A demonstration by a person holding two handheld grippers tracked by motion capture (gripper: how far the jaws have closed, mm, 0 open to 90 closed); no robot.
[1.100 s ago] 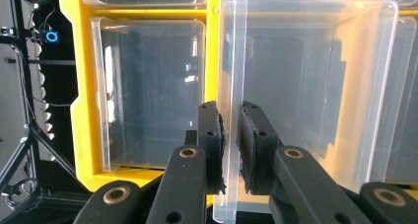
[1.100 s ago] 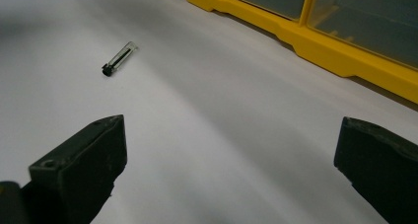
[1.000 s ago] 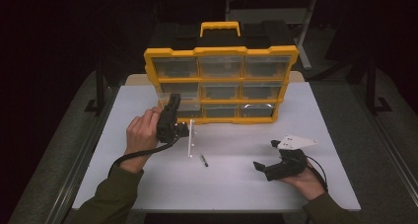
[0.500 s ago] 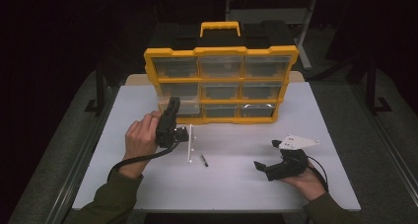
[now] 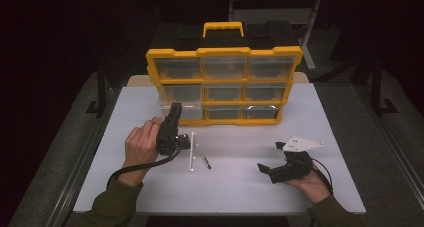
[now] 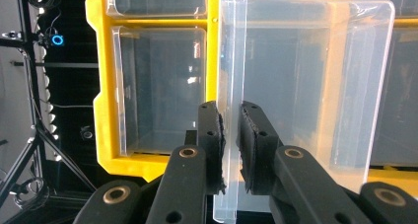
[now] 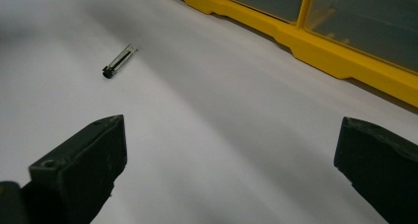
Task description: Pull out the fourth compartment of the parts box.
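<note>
organizer [image 5: 223,54]: 1 | drawers [image 5: 224,68]: 9 (one pulled out) | screw [image 5: 206,162]: 1 | grippers [image 5: 171,128]: 2

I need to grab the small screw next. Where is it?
In the high view, the screw lies loose on the white table, between both grippers, just right of a thin white strip.

Overhead view, two close finger-mounted cameras

Left hand-held gripper [image 5: 172,118]: I see my left hand wrapped round its body, jaws pinched together, pointing away from me.
Right hand-held gripper [image 5: 270,159]: cradled low in my right palm, jaws spread wide, aimed leftward.
</note>
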